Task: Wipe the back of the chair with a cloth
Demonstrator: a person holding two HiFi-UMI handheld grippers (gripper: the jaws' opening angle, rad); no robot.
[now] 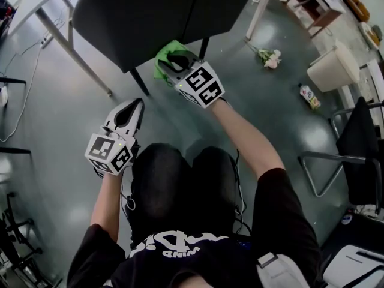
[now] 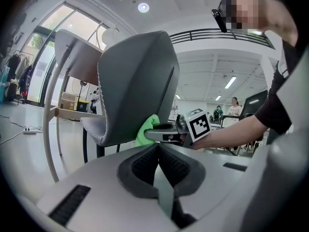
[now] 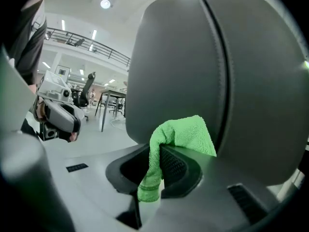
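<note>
A dark grey chair back fills the top of the head view, and it looms large as the chair back in the right gripper view. My right gripper is shut on a green cloth, pressed against the lower edge of the backrest. The cloth bunches between the jaws and hangs down. My left gripper hovers lower left, apart from the chair, shut with nothing in it. From its view the chair stands ahead with the cloth at its right edge.
Chair legs drop below the backrest. A white table frame stands at the left. An artificial flower and a bottle lie on the floor to the right, beside another chair.
</note>
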